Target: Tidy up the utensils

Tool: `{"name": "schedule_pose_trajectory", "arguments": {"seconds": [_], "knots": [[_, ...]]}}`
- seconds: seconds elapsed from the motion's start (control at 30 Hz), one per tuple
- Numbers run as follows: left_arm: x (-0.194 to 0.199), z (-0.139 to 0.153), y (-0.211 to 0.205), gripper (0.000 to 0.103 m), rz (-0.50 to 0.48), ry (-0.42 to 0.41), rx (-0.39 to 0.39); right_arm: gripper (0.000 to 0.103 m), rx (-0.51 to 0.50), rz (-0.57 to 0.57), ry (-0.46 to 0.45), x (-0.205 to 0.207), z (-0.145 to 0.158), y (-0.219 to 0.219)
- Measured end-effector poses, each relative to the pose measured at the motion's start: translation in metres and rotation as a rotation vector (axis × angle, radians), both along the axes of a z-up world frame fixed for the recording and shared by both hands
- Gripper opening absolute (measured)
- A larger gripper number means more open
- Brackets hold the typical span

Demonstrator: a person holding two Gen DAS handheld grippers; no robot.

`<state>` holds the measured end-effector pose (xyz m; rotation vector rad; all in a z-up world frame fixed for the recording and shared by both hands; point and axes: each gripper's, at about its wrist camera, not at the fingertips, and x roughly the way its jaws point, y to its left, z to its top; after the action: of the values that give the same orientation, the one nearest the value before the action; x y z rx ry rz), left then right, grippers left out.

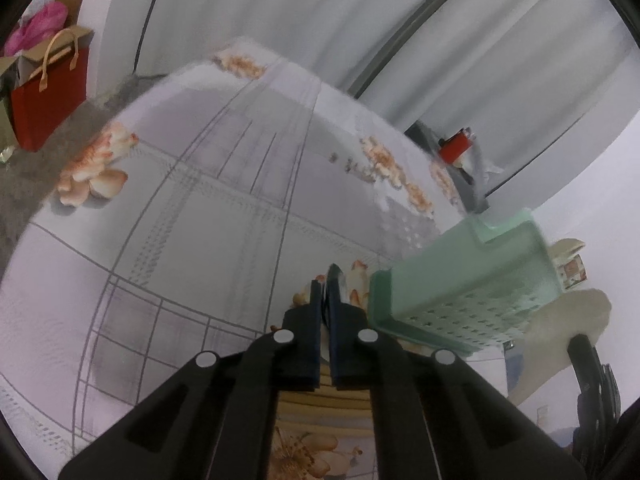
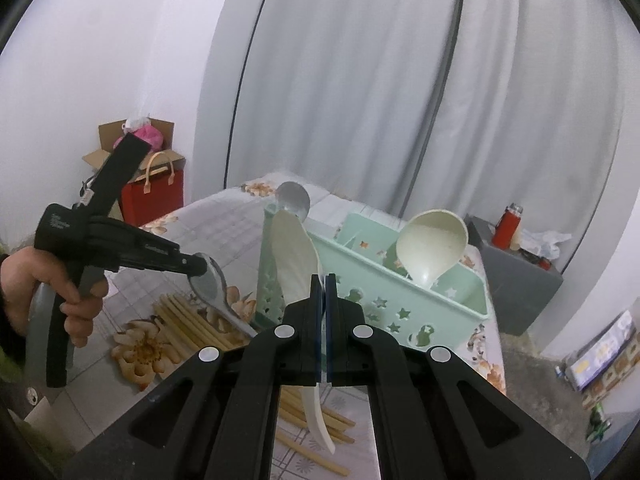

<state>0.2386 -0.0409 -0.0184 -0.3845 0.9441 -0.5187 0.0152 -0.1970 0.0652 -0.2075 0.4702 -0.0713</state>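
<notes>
You are working over a table point(image 2: 224, 216) covered with a grey checked cloth printed with orange flowers. Sitting on it is a mint-green utensil basket point(image 2: 420, 312) with star cutouts, and a cream ladle point(image 2: 432, 244) is leaning in its far compartment, bowl upward. A steel spoon point(image 2: 294, 200) is standing upright at the basket's left end. A bundle of bamboo chopsticks point(image 2: 188, 320) is lying on the cloth just left of the basket.

Your left gripper point(image 2: 202, 268) is gripping the bowl of a metal spoon point(image 2: 218, 292), jaws clamped on it, with the handle slanting down towards the chopsticks; your left hand point(image 2: 44, 288) is squeezing the trigger. From the left wrist view, that gripper's point(image 1: 326, 280) pads are pressed together, with the spoon's edge showing thinly between them.

Your right gripper point(image 2: 324, 280) is clamping a flat cream rice paddle point(image 2: 296, 256), pads together on it, blade rising in front of the basket's left end, handle hanging down below the jaws.
</notes>
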Motion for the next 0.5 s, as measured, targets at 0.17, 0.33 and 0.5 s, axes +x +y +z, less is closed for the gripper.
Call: {"name": "schedule_pose_trajectory", "arguments": {"seconds": [0.17, 0.33, 0.5], "knots": [[-0.012, 0.018, 0.003, 0.002, 0.003, -0.072, -0.001, 0.0, 0.011, 0.004, -0.023, -0.004, 0.01, -0.002], [-0.024, 0.034, 0.007, 0.002, 0.013, -0.139, 0.009, 0.0, 0.049, 0.024, -0.063, -0.005, 0.03, -0.006], [-0.036, 0.047, 0.01, 0.002, 0.019, -0.209, 0.016, 0.0, 0.082, 0.054, -0.128, 0.001, 0.058, -0.011]]}}
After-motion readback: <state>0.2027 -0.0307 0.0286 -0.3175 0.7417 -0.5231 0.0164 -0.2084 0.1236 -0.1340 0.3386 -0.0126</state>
